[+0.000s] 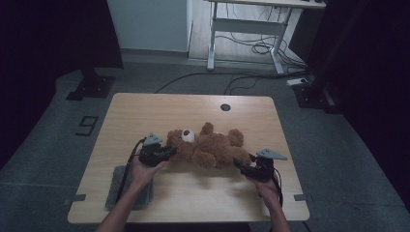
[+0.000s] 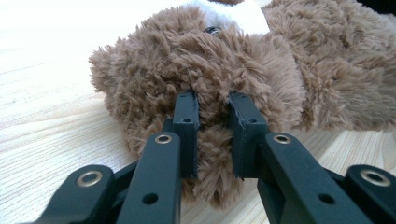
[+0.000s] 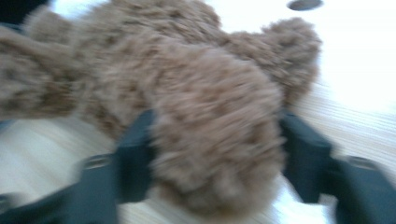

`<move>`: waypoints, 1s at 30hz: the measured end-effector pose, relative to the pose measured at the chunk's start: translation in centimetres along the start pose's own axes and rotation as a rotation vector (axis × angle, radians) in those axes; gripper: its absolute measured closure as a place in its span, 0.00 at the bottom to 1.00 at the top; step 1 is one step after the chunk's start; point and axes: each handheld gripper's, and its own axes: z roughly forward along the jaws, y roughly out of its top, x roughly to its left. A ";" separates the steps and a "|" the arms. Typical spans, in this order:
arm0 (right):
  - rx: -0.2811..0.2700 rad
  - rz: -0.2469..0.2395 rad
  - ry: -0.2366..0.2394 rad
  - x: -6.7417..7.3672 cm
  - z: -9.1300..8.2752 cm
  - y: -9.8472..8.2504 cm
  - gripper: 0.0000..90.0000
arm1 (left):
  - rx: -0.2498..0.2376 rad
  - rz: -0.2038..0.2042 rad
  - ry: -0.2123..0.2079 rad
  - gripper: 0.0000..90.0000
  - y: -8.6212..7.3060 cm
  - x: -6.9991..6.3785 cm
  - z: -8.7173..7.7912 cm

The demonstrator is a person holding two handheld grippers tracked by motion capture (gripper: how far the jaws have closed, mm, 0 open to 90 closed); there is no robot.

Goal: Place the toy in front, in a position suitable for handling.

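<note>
The left gripper (image 2: 212, 123) has its jaws pinched tight on a tuft of the teddy bear (image 1: 208, 145), at the head end by the ear; the right gripper (image 3: 215, 154) has its jaws spread around a plump paw, wide apart, and through the blur I cannot tell whether they press it; the bear lies on its back mid-tabletop (image 1: 145, 111); one end looks secured, the other grip and any lift seem left to do.
</note>
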 end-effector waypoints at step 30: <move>-0.010 -0.026 0.023 0.0 -0.3 0.2 0.65 | 0.100 0.034 0.081 0.35 -5.2 1.1 -6.0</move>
